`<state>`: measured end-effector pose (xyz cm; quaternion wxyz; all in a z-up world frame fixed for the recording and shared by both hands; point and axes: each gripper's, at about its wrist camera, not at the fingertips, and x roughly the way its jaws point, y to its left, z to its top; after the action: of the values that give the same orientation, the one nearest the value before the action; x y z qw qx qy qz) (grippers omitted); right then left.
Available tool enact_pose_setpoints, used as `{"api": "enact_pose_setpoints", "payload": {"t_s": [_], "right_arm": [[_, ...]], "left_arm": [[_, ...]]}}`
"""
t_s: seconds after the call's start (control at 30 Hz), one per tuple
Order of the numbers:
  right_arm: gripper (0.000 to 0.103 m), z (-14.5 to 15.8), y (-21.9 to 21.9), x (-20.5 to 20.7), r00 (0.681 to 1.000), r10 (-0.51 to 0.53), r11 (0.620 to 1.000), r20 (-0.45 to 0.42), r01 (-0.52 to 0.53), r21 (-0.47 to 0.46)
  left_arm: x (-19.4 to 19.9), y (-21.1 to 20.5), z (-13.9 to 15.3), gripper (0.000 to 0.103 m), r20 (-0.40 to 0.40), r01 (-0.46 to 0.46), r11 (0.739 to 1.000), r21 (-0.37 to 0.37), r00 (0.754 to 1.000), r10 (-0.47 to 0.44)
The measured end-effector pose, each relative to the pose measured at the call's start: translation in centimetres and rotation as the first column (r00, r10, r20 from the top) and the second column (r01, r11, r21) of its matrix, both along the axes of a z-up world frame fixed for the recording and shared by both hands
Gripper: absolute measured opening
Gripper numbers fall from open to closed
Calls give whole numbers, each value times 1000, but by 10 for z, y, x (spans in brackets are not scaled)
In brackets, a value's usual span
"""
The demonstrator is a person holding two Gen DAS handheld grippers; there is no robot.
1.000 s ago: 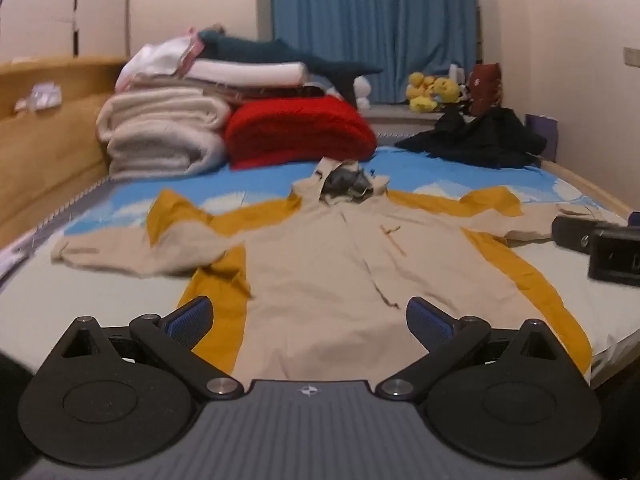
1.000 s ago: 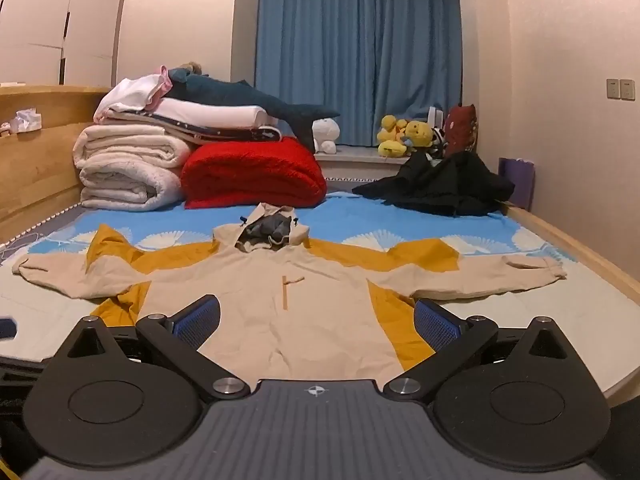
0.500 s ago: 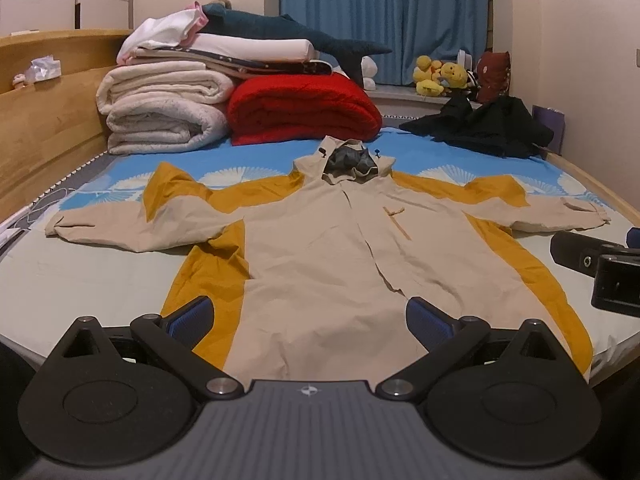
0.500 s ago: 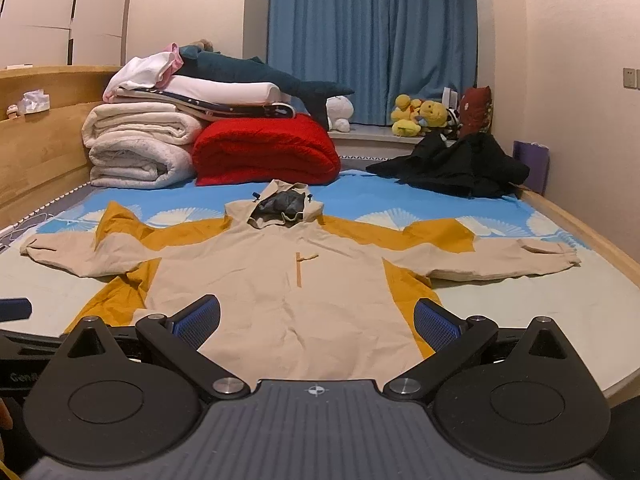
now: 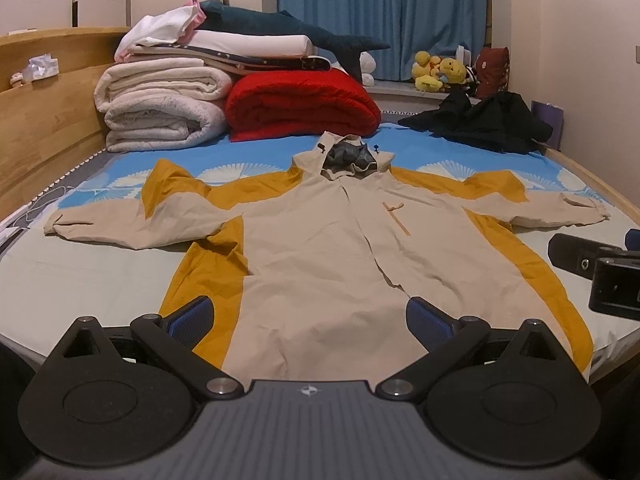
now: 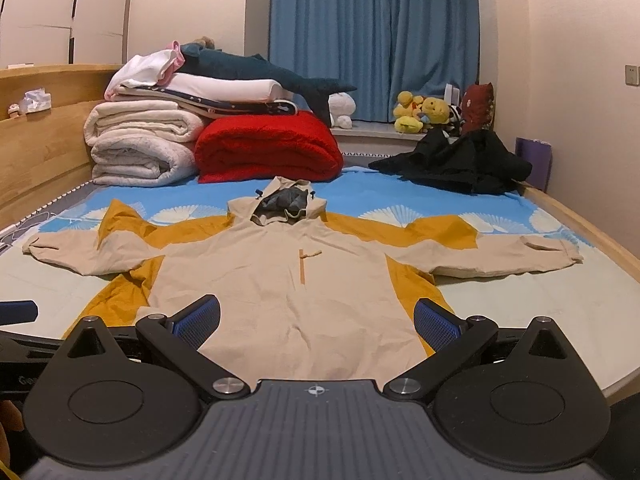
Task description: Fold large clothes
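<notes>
A beige and mustard hooded jacket (image 5: 320,248) (image 6: 288,280) lies flat on the bed, front up, both sleeves spread out sideways and the hood toward the far end. My left gripper (image 5: 308,320) hovers open above the jacket's hem with nothing between its blue pads (image 5: 188,318). My right gripper (image 6: 318,322) is open too, over the hem a little to the right, and empty. Its black body (image 5: 600,264) shows at the right edge of the left wrist view.
Rolled white blankets (image 6: 140,148), a red blanket (image 6: 268,148) and a plush shark (image 6: 256,72) are stacked at the far left. A black garment (image 6: 456,164) lies far right. A wooden headboard (image 5: 44,120) runs along the left; the bed's wooden edge (image 6: 592,224) along the right.
Both views have steadied and risen a little over the jacket's hem. The jacket lies the same and both grippers stay open.
</notes>
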<state>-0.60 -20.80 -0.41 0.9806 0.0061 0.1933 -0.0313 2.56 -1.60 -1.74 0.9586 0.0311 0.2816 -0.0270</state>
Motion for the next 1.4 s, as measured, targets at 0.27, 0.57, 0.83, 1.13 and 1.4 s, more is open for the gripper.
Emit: {"api": "enact_pose_setpoints", "payload": {"t_s": [0.27,0.57,0.83,1.13,1.4], "right_arm": [[102,-3,-2,3,999,-20,1000,-34,20,-2],[102,-3,-2,4,999,-24,1000,-39,24,3],[102,-3,-2,4,999,-24,1000,-41,24,2],[102,-3,-2,4,999,-25,1000,-42,25,2],[102,-3,-2,4,999,-24,1000,-44,24,0]], "left_arm": [[0,-4,-2,102,-8,5,1000,13,1000,-5],[0,-3,-2,102,-20,-1,1000,8,1000,1],[0,-5,-3,102,-24,1,1000,6,1000,-1],[0,-4,-3,102,-28,-1,1000,2,1000,1],[0,-4,-3,102,-28,-1,1000,3,1000,1]]}}
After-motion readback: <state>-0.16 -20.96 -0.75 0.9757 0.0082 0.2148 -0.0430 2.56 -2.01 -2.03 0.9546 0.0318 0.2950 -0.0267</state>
